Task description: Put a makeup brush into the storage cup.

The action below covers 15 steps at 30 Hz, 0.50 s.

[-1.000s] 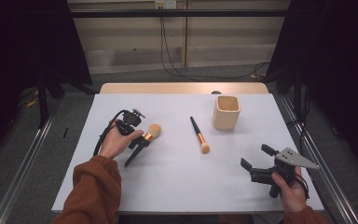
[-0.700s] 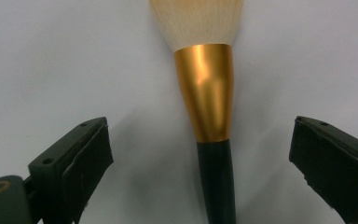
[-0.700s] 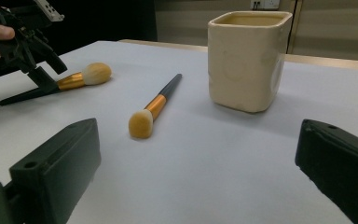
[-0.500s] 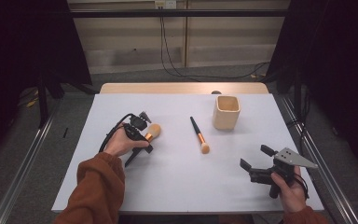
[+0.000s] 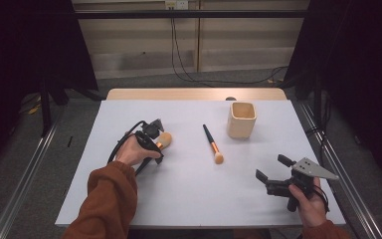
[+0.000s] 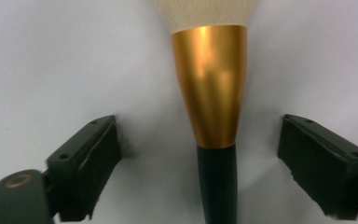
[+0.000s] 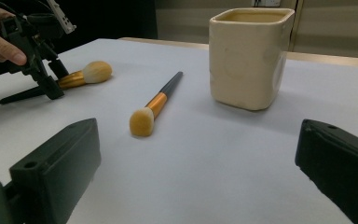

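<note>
Job: I'm going for the big brush w/ the left gripper; looks like a pickup, prob for the cup.
Left claw: released, jaws spread wide either side of the brush, not touching it; in the left gripper view the black handle runs up the centre between them.
Right claw: right gripper also released, jaws apart, holding nothing, lower right of the high view, well apart from everything.
Brush location: lying flat on the white table, left of centre in the high view, bristle head toward the frame's right, handle toward lower left under my hand.
Handling: light, stiff handle; gold collar looks glossy, prob slippery; bristles soft, would squash. Handle tapers, so it could roll or pivot in the jaws.
Grip spot: black handle just below the gold collar, not on the bristles.
Left gripper view adds: close detail, brush centred between jaws, gap each side.
Right gripper view adds: low side look at the small brush, cup wall, and the left gripper standing over the big brush.
High view adds: overall layout; small brush between big brush and cup, cup in upper right.
</note>
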{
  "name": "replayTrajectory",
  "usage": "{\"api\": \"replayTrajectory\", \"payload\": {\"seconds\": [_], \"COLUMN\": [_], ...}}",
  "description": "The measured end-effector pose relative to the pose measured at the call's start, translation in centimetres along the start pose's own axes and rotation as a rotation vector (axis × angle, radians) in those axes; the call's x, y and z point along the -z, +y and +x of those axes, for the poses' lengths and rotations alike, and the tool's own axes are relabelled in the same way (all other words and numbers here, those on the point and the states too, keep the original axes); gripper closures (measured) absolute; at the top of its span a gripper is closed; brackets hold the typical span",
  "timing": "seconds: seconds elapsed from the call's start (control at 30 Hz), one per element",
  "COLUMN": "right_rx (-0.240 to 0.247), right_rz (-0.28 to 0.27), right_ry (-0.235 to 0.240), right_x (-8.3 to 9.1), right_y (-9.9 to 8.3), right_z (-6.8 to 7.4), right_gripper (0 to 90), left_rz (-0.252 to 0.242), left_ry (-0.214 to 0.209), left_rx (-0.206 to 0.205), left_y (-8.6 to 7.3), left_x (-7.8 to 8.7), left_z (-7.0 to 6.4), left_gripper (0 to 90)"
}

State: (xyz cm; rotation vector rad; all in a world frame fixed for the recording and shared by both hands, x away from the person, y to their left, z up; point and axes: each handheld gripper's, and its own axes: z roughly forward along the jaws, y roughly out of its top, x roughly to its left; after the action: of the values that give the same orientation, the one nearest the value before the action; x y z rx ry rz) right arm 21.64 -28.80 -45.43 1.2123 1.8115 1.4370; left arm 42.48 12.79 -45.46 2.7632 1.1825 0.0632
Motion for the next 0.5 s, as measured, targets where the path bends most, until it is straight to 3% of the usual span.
{"api": "replayTrajectory", "payload": {"seconds": [0.13,0.23,0.5], "right_rx": [0.000,0.001,0.001], "right_rz": [0.001,0.003,0.004], "right_ry": [0.001,0.001,0.002], "right_x": [-0.01,-0.04,-0.05], "right_y": [0.00,0.00,0.00], "right_z": [0.03,0.04,0.06], "right_gripper": [0.0,0.0,0.0], "left_rz": [-0.006,-0.002,0.001], "left_ry": [-0.004,-0.015,-0.018], "left_rx": [-0.019,-0.036,-0.025], "left_y": [0.12,0.22,0.29], "left_x": [0.37,0.41,0.55], "left_z": [-0.04,-0.16,-0.25], "left_gripper": [32.1,36.6,48.6]}}
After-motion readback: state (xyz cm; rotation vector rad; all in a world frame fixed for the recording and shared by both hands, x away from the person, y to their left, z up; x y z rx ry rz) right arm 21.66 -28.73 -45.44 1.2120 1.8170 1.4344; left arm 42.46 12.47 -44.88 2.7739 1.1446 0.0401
